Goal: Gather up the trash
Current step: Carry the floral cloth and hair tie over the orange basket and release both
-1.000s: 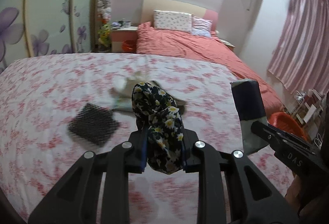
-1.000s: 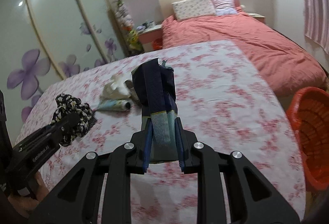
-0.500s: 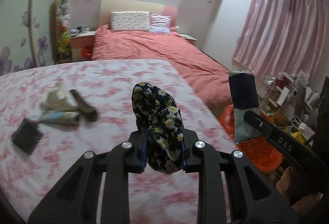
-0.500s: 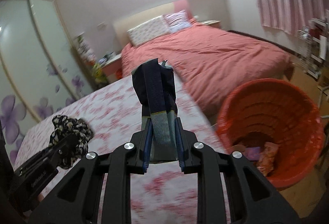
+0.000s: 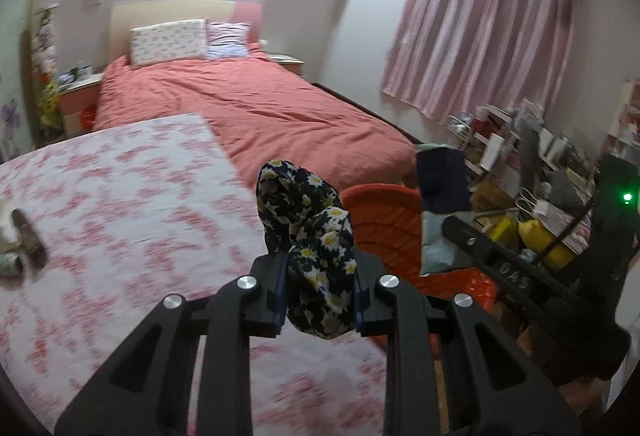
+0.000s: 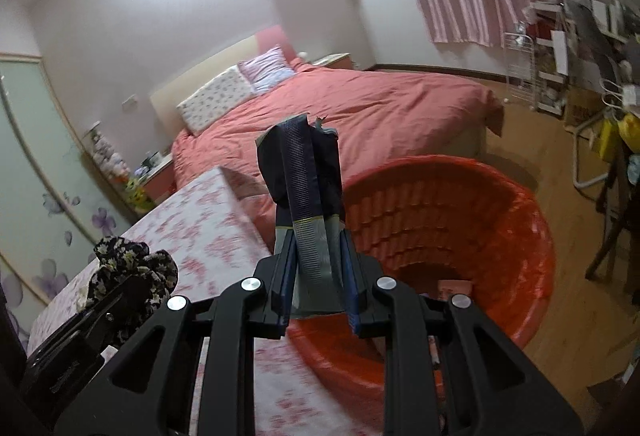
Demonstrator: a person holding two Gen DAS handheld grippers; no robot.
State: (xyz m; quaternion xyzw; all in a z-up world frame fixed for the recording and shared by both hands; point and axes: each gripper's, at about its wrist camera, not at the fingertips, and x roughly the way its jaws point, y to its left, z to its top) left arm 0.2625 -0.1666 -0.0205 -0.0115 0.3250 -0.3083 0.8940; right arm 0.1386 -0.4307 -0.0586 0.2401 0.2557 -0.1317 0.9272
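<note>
Right wrist: gripper (image 6: 316, 300) clamped on dark wrapper (image 6: 304, 187).

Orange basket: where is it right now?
In the right wrist view the orange basket sits on the floor, right of the floral-covered surface, just beyond the held packet.

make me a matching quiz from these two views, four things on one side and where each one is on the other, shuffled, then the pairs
Things
1. floral cloth
2. dark blue packet
3. orange basket
4. striped pillow

Places
A. on the floor beside the flowered table
B. at the head of the coral bed
C. pinched in the right claw
D. pinched in the left claw

Pairs: 1-D, 2-C, 3-A, 4-B
</note>
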